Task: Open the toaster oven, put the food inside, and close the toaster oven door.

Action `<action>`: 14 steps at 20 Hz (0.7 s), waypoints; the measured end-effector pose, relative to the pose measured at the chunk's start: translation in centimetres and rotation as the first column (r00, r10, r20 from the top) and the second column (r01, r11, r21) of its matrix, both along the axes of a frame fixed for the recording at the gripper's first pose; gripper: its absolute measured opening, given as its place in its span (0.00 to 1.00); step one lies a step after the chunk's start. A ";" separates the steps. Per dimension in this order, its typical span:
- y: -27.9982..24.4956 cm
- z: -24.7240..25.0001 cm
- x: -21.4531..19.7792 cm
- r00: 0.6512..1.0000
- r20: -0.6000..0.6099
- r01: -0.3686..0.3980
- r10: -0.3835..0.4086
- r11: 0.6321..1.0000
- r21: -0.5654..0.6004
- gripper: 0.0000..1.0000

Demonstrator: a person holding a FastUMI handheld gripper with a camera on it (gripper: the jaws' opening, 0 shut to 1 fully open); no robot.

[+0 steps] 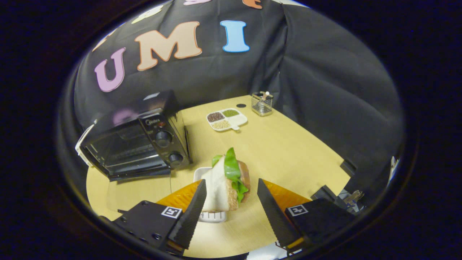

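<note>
While my jaws (231, 202) stand wide apart at the bottom of the frame, the sandwich (228, 182) sits between them on its small white tray (213, 216), touched by neither finger as far as I can tell. It stands on edge with the lettuce showing on top, which I judge gives flat bread faces for the fingers to close on. At the left of the frame the toaster oven (135, 141) rests on the surface (288, 151), its glass door appearing closed, front turned towards the sandwich so the carry across would be short. Near the top centre of the frame, well apart, are a divided dish of grains (226, 119) and a wire holder (262, 103), both clear of my path. The door needs opening first, I reckon.
</note>
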State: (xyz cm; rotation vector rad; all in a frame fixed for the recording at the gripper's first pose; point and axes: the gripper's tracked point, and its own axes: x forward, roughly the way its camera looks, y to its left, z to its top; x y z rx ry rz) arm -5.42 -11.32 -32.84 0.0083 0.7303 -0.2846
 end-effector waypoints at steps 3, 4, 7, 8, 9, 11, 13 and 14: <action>0.1 -1.0 0.2 1.000 -0.009 0.000 0.000 1.000 0.007 0.90; 0.1 -1.2 0.2 1.000 -0.006 -0.009 0.010 1.000 0.013 0.90; 0.6 -2.3 0.7 1.000 -0.022 -0.005 0.006 0.999 0.035 0.83; 0.7 -2.6 1.1 1.000 -0.023 0.004 -0.003 0.999 0.053 0.76; 0.8 -2.6 1.5 1.000 -0.013 0.011 -0.010 0.997 0.077 0.69; 1.0 -2.0 1.5 1.000 0.009 0.009 -0.010 0.993 0.119 0.62; 1.4 -1.6 2.1 0.999 0.030 0.017 -0.022 0.985 0.173 0.48; 1.5 -1.7 2.4 0.999 0.034 0.032 -0.039 0.979 0.201 0.41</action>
